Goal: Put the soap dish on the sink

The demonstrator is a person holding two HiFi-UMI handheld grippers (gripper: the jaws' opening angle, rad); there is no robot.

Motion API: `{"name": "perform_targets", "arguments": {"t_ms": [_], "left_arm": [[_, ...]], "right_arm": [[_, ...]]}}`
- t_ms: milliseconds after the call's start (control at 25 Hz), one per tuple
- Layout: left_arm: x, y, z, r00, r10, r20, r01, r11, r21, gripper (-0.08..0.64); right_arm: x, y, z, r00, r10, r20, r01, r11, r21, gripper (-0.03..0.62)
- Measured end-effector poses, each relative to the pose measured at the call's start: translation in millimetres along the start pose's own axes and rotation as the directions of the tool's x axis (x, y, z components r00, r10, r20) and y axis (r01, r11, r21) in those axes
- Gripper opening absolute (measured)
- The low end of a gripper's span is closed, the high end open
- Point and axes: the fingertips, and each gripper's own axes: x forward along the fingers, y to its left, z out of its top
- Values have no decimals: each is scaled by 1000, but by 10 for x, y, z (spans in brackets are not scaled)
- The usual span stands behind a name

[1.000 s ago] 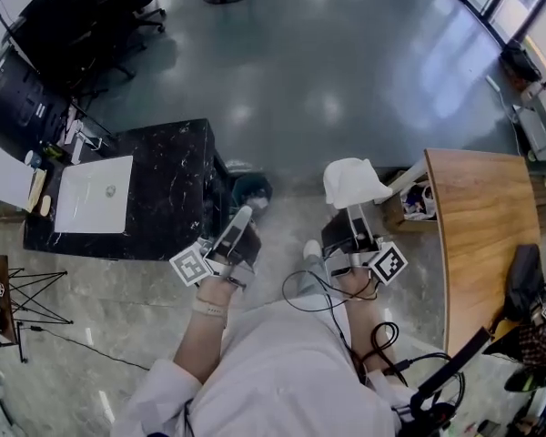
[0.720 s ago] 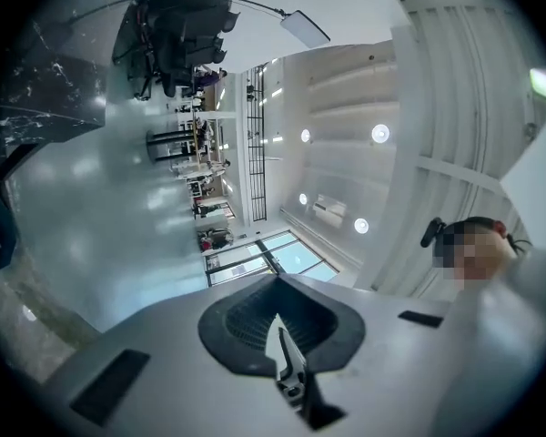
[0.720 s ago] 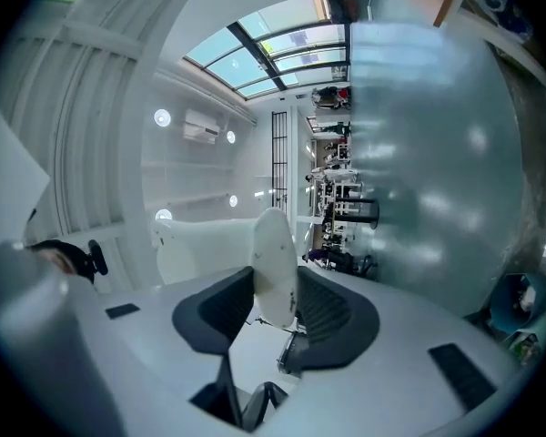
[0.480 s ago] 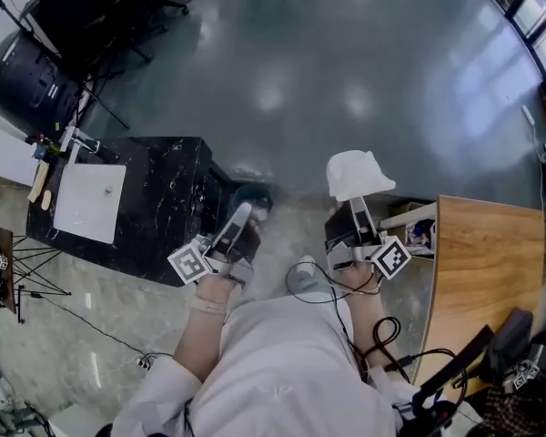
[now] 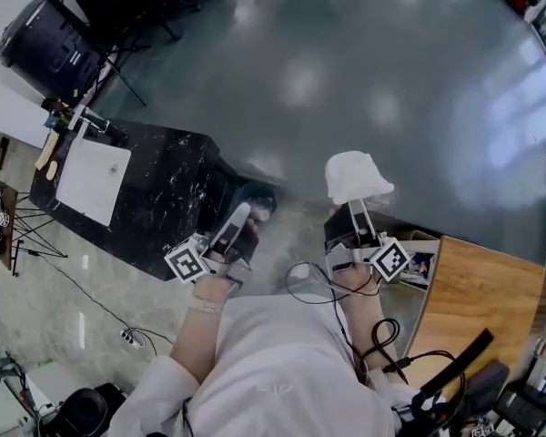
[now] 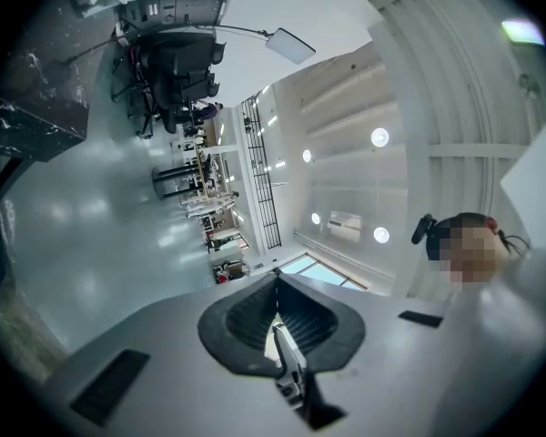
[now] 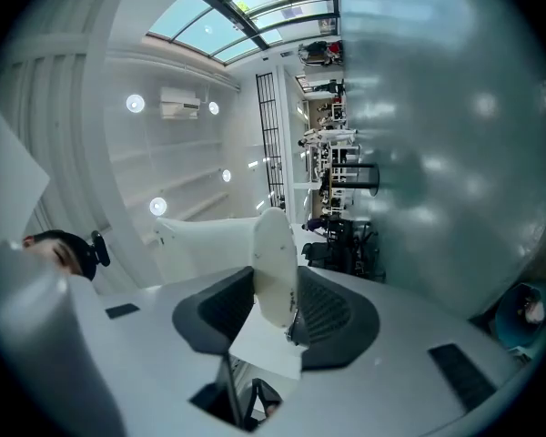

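No letters, numbers or brand names are coming through legibly in any view. The only sign-like marks showing are coded patterns. A left square marker [image 5: 187, 263] is sitting on the left gripper [image 5: 240, 218], and a right square marker [image 5: 389, 260] on the right gripper [image 5: 356, 209]. Both are black-and-white blocks carrying no characters.

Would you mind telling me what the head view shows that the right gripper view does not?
Only the head view shows the white sink set in the black counter, the left gripper and the wooden table; the sink lies off to the left, well apart from both grippers. Only the right gripper view shows the jaws closed on the dish's edge from either side, plus the skylight overhead. Both show the right gripper holding the white soap dish.
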Motion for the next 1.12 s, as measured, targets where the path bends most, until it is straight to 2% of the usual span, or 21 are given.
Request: {"name": "perform_targets", "arguments": {"t_ms": [120, 320, 480, 760, 960, 1120], "left_arm": [[-78, 9, 130, 999, 9, 39, -10, 1000, 18, 6], [-267, 23, 419, 996, -25, 82, 20, 998, 59, 8], [-340, -31, 590, 996, -14, 88, 2, 991, 134, 8], [-714, 16, 1064, 988, 15, 157, -41, 986, 164, 8], [-1146, 125, 1452, 968, 55, 244, -101, 979, 179, 17], [-1522, 290, 1775, 943, 99, 316, -158, 973, 166, 29]], "right_arm": [[134, -71, -105, 999, -1, -37, 2, 1000, 15, 160], [405, -211, -415, 996, -10, -90, 13, 999, 32, 160], [585, -167, -642, 989, -4, -145, 7, 1000, 21, 160], [1071, -201, -1212, 970, -6, -244, 7, 1000, 4, 160], [1458, -407, -1694, 943, -36, -331, 39, 999, 2, 160], [1796, -646, -2086, 915, -80, -396, 92, 996, 12, 160]]}}
